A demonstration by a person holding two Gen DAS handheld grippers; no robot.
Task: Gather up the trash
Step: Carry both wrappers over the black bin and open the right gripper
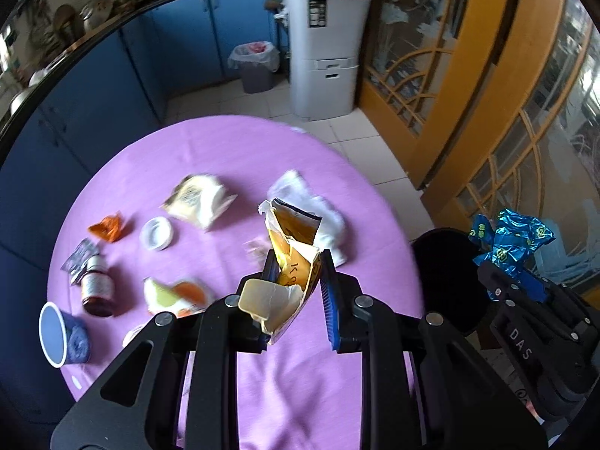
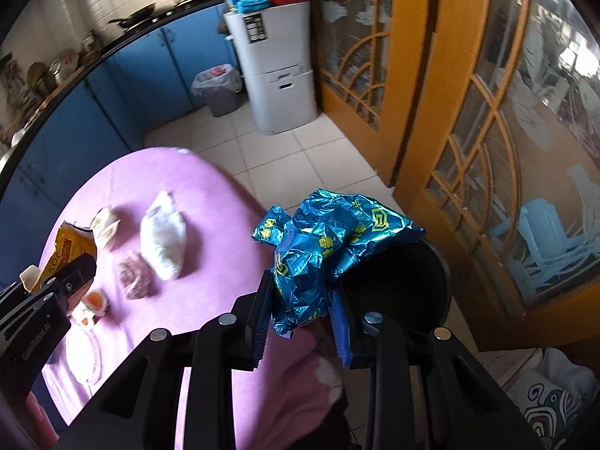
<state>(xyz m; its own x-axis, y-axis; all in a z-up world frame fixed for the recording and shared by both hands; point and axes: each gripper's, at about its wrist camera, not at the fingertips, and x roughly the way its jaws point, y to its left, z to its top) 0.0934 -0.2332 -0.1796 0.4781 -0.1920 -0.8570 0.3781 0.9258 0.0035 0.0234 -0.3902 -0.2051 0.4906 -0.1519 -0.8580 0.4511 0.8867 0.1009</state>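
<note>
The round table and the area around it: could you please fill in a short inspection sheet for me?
Surface: round table, purple cloth.
Job's things: yellow carton, blue foil wrapper, black bin beside the table.
Clutter: white tissue, brown bottle, blue cup, small wrappers.
Grippers: left gripper shut on carton; right gripper shut on wrapper.
Cables: nothing seen.
Surroundings: blue cabinets, lined grey bin, wooden doors.

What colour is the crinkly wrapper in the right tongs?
The wrapper is shiny blue with yellow marks, best seen from the right wrist view.
</note>
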